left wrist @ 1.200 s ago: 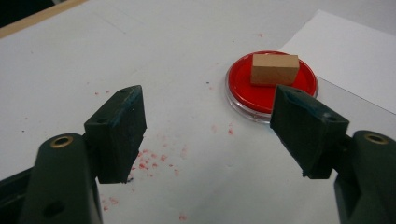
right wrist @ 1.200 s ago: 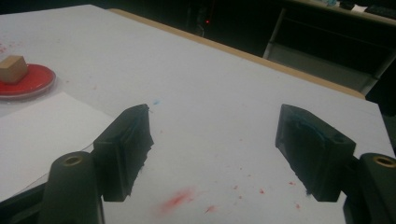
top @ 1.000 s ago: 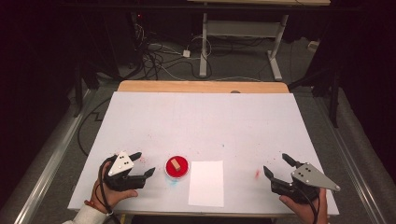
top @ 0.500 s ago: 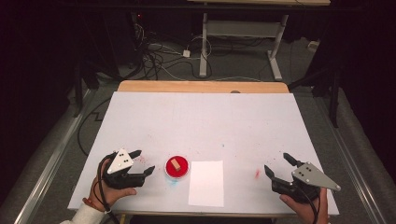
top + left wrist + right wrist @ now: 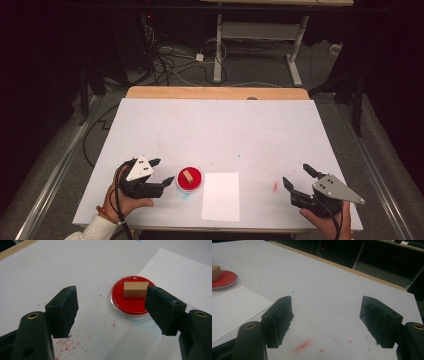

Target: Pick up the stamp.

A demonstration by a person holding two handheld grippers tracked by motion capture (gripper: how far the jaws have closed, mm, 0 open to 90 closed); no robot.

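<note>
Nearest the person, at the front edge of the white worktop (image 5: pixel 215 125), two hands each hold a claw. The left claw (image 5: pixel 159 171) has its jaws spread with nothing between them, and its tips point toward a round red ink pad (image 5: pixel 189 179) that lies just beside them. In the left gripper view, the left claw (image 5: pixel 111 308) frames bare white surface flecked with red spots, and the red ink pad (image 5: pixel 130 300) lies just beyond the right-hand jaw, which hides part of its rim. A small wooden block (image 5: pixel 135 289) rests flat on the red pad, untouched by either jaw.

To the right of the pad, a white sheet of paper (image 5: pixel 220 196) lies flat on the worktop, its corner close to the dish.

Well apart from these, at the front right, the right claw (image 5: pixel 298 176) hovers low, jaws also spread and empty. In the right gripper view, the right claw (image 5: pixel 326 320) looks over a red smear (image 5: pixel 303 345) and scattered red specks.

Farther off, the worktop is bare up to its wooden back edge (image 5: pixel 215 93). Beyond it, cables (image 5: pixel 170 65) trail over the floor beside a white table frame (image 5: pixel 260 35).
</note>
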